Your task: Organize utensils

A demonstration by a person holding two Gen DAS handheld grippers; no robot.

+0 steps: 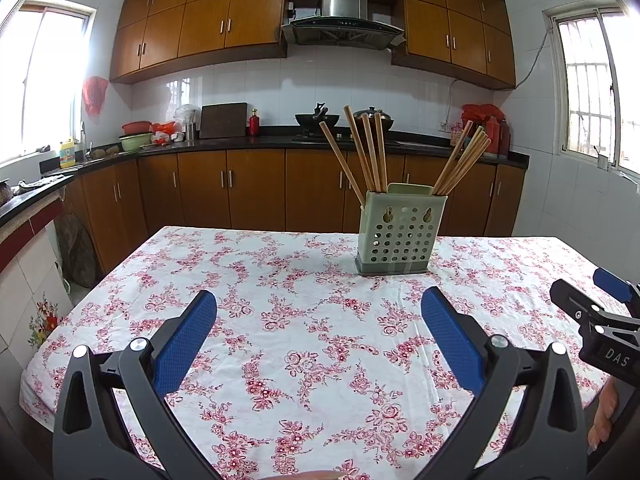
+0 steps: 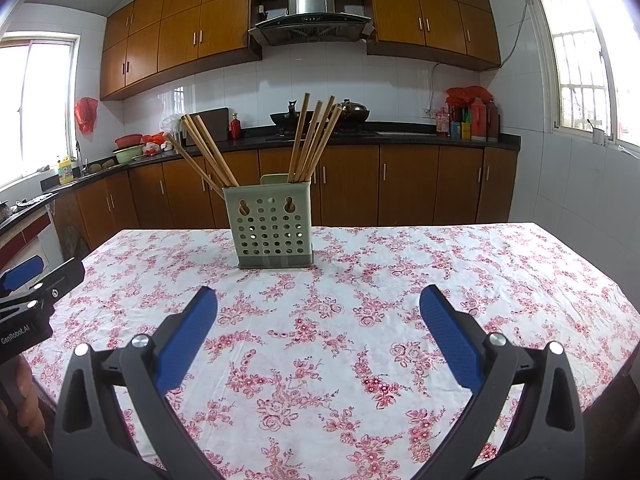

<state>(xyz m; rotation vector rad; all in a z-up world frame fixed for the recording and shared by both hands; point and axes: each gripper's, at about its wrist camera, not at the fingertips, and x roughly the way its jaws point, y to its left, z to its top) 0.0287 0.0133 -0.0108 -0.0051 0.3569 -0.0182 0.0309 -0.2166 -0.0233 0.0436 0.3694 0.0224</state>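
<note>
Left hand-held gripper (image 1: pixel 319 312) spread wide, blue pads apart, nothing between them, low in left wrist frame over floral-cloth counter (image 1: pixel 280 340). Right hand-held gripper (image 2: pixel 319 312) likewise wide open, empty, low in right wrist frame. Green perforated utensil holder (image 1: pixel 400 232) stood upright on counter, right of centre in left view, left of centre in right view. Wooden chopsticks (image 1: pixel 370 152) stood in it in two leaning bunches, left group and right group (image 1: pixel 460 164). Holder well apart from both grippers.
</note>
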